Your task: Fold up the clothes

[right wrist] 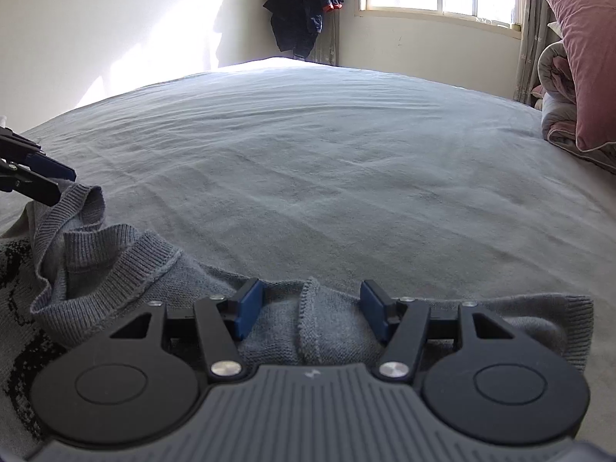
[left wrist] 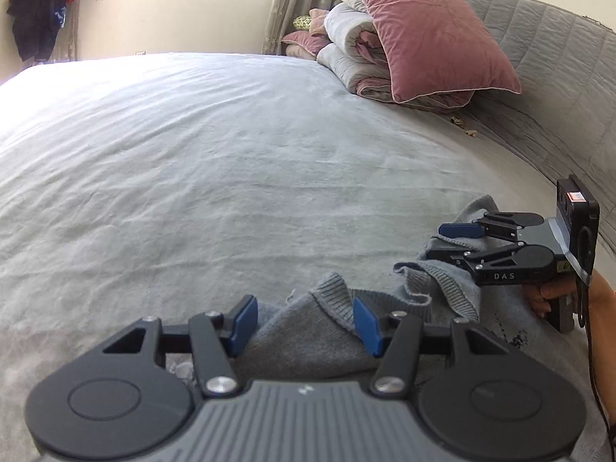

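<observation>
Both grippers, left (left wrist: pixel 304 323) and right (right wrist: pixel 312 313), gape over the grey sweater (right wrist: pixel 127 269), seemingly unclamped.

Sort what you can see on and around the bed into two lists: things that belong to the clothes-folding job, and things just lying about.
Part of the job:
grey sweater
left hand-held gripper
right hand-held gripper
bed, the work surface

Just lying about:
pink pillow
rolled quilt
dark jacket hanging in the corner
curtain
</observation>
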{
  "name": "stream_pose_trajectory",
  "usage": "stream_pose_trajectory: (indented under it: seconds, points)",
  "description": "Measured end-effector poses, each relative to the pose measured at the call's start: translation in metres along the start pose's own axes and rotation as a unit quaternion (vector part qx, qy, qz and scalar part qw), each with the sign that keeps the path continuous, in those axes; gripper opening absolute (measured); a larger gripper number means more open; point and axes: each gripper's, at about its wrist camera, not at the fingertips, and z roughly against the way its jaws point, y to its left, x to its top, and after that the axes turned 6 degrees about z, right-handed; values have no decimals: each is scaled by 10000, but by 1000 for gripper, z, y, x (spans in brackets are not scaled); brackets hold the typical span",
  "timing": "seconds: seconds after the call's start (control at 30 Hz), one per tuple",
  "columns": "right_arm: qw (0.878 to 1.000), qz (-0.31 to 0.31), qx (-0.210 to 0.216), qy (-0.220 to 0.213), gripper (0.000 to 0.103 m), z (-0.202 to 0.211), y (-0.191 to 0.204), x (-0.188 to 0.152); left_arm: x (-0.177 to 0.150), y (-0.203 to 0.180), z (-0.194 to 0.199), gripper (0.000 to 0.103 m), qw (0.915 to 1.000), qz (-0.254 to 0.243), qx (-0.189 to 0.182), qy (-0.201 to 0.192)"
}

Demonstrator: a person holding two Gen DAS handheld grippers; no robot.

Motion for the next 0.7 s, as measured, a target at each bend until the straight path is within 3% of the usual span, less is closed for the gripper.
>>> stream_pose_trajectory:
  seconds: [0.03, 0.07, 0.17, 0.33, 0.47, 0.57, 0.63, 0.7]
  points:
    - [10000, 10, 60, -23, 45, 0, 1, 0, 0, 3, -2, 40, 9999, 114, -46, 25]
    - [9999, 19, 127, -47, 19, 1, 1, 0, -1, 6, -4, 28, 9997, 228, -93, 50]
    - [9999, 77, 106, -53, 15, 4, 4, 1, -2, 10, -6, 7, 9989, 433, -172, 5]
    - [9986, -157, -208, -456, 9, 14, -2, 6, 10, 9, -3, 4, 9979, 415, 50, -486]
    - [9861, -320, -1115, -1192, 8, 27, -4, 13, 27, 14, -7, 4, 9916, 464, 516, -1092]
    - [9658, -126, -2055, -1574, 5, 29, 3, 15, 38, 19, -19, 3, 9826, 529, 961, -1501]
    - [9568, 121, -2346, -1715, 5, 27, 12, 16, 43, 24, -30, 3, 9777, 561, 1178, -1648]
    - [9535, 429, -2522, -1592, 5, 17, 23, 16, 47, 25, -43, 2, 9739, 506, 1441, -1681]
